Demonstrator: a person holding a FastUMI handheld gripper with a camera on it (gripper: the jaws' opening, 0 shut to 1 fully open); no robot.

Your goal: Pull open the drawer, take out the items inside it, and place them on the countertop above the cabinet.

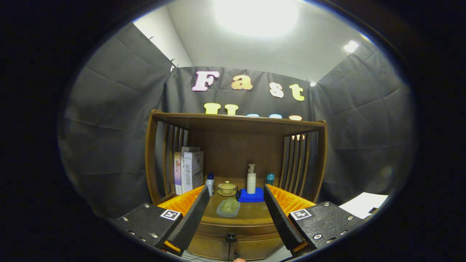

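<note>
The tool (236,214) hangs released, fingers wide apart and holding nothing, in front of a wooden cabinet (233,145). Below and between the fingers, the drawer (236,231) sits closed, its dark knob (230,237) untouched. On the tabletop (251,214) beyond: a soap dish (228,208), lidded cup (226,187), pump bottle (251,179) on a blue cloth (250,196).

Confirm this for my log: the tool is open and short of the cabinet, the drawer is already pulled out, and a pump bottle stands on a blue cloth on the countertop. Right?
One detail is wrong. In the gripper view the drawer is closed, its knob flush with the front. The rest holds: the tool is open, short of the cabinet, and the pump bottle stands on the blue cloth on the countertop.
</note>
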